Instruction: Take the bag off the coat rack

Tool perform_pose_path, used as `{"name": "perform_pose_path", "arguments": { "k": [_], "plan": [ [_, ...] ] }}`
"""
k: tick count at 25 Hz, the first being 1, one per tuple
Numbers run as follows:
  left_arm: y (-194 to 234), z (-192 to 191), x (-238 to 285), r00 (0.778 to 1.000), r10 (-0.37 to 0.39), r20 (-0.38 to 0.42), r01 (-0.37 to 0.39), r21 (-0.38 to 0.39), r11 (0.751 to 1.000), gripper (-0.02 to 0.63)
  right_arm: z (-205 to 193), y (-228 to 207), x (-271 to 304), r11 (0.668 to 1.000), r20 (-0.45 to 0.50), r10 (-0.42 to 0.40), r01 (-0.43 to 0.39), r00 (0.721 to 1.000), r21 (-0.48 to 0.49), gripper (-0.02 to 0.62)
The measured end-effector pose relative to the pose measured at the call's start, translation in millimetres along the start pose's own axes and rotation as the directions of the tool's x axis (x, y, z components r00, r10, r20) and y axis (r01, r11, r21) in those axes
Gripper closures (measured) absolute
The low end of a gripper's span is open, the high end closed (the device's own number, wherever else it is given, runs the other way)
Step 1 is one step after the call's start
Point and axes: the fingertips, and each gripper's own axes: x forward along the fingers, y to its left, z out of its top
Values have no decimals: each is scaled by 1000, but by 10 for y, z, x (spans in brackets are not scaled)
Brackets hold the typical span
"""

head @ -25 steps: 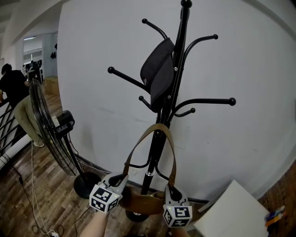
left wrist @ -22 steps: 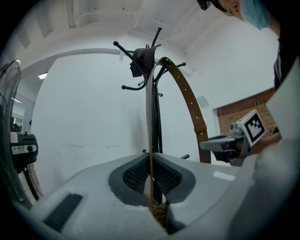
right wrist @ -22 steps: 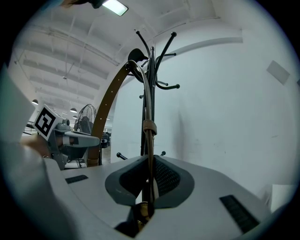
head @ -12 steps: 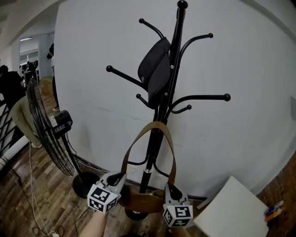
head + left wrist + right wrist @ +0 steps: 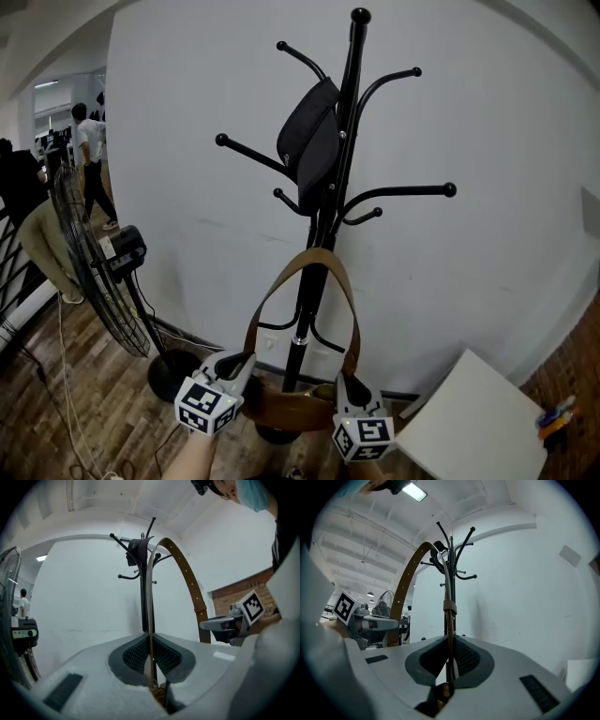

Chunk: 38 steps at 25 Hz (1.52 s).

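Left gripper point(image 5: 246, 360) and right gripper point(image 5: 345, 382) each clamped on the strap point(image 5: 270, 302) of the brown bag point(image 5: 281, 410), which hangs low against the coat rack point(image 5: 342, 141) pole. Best lift both evenly until the loop clears its hook, then draw away.

You face a plain white wall point(image 5: 497, 122) above a dark wood-plank floor point(image 5: 56, 412). A black pedestal fan point(image 5: 89, 262) stands at your left. A white slab point(image 5: 473, 422) sits near brick point(image 5: 239, 590) at your right.
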Motion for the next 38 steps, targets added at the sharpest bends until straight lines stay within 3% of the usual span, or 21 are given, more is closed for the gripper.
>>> {"name": "perform_pose_path", "arguments": {
  "k": [38],
  "plan": [
    [-363, -866, -1161, 982, -146, -124, 135, -92, 987, 592, -821, 917, -922, 991, -165, -112, 122, 980, 54, 571]
  ]
}}
